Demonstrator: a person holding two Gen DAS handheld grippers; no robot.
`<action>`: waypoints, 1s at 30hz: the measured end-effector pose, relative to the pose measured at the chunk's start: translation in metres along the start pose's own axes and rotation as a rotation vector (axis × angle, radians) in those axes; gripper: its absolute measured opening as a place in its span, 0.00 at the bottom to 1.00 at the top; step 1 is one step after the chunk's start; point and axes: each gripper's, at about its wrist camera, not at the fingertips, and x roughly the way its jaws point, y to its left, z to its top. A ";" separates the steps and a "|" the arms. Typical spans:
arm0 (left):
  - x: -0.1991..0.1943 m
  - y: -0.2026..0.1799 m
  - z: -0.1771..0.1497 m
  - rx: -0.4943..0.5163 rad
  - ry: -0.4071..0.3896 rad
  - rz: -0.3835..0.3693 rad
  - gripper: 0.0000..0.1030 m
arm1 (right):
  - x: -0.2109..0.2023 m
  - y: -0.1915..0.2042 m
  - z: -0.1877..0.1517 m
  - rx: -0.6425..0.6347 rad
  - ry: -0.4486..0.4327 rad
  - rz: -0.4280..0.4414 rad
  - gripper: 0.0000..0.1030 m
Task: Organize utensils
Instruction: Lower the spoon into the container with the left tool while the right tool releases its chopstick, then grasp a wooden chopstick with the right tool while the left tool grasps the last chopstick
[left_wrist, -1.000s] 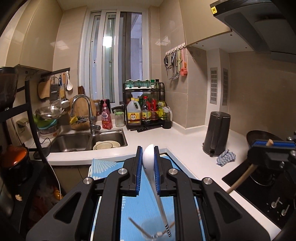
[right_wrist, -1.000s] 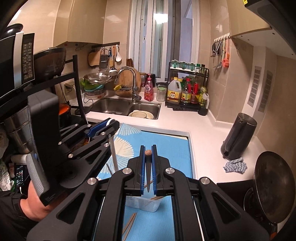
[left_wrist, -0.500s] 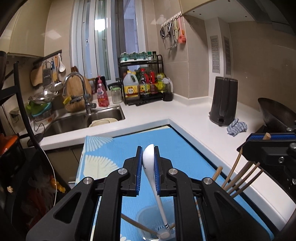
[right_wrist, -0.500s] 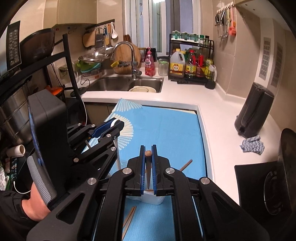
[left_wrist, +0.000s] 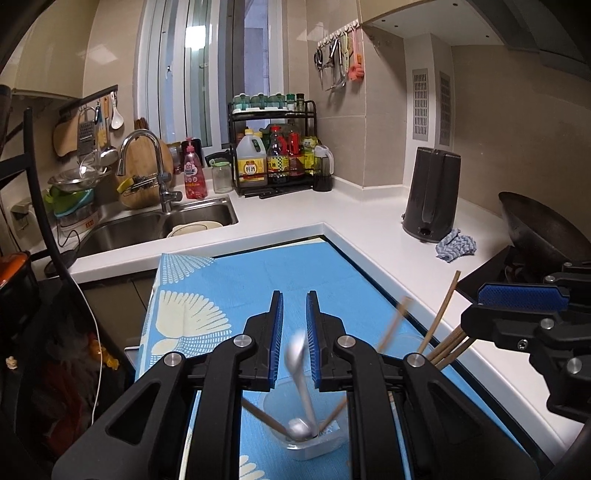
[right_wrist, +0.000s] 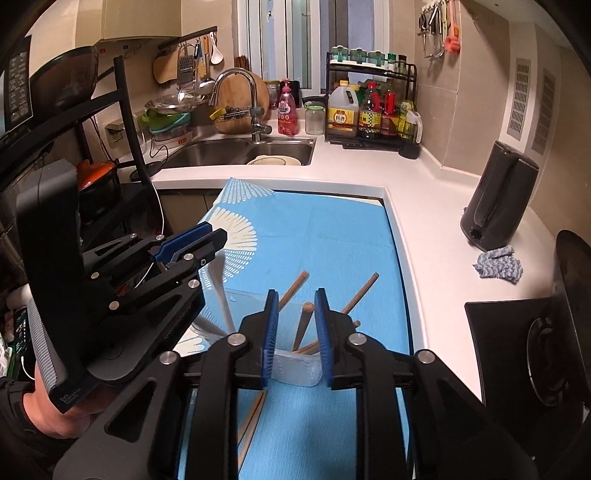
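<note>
My right gripper (right_wrist: 295, 314) jaws are opening w/ a wooden stick (right_wrist: 303, 325) loose between; left gripper (left_wrist: 294, 325) slack round the blurred white spoon (left_wrist: 299, 369), both over the clear cup (left_wrist: 306, 439).

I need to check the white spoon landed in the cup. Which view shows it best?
Left wrist view: the white spoon shows whole, blurred, bowl in the clear cup. Right wrist view shows only its handle beside the left gripper.

Both grippers showing black angular frames, silver round screws, blue ribbed pads: left gripper (left_wrist: 294, 332), right gripper (right_wrist: 295, 325). Left one wearing grey ribbed grip, small white lettering. Dark sleeve (right_wrist: 14, 424) showing at wrist.
</note>
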 end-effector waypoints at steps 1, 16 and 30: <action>-0.006 0.000 0.001 -0.002 -0.005 -0.005 0.12 | -0.005 0.001 -0.001 0.000 -0.004 -0.005 0.23; -0.122 0.002 -0.047 -0.085 -0.096 -0.042 0.14 | -0.107 0.019 -0.078 0.004 -0.232 -0.033 0.25; -0.150 -0.025 -0.196 -0.106 0.020 -0.001 0.14 | -0.103 0.017 -0.224 0.130 -0.252 -0.024 0.25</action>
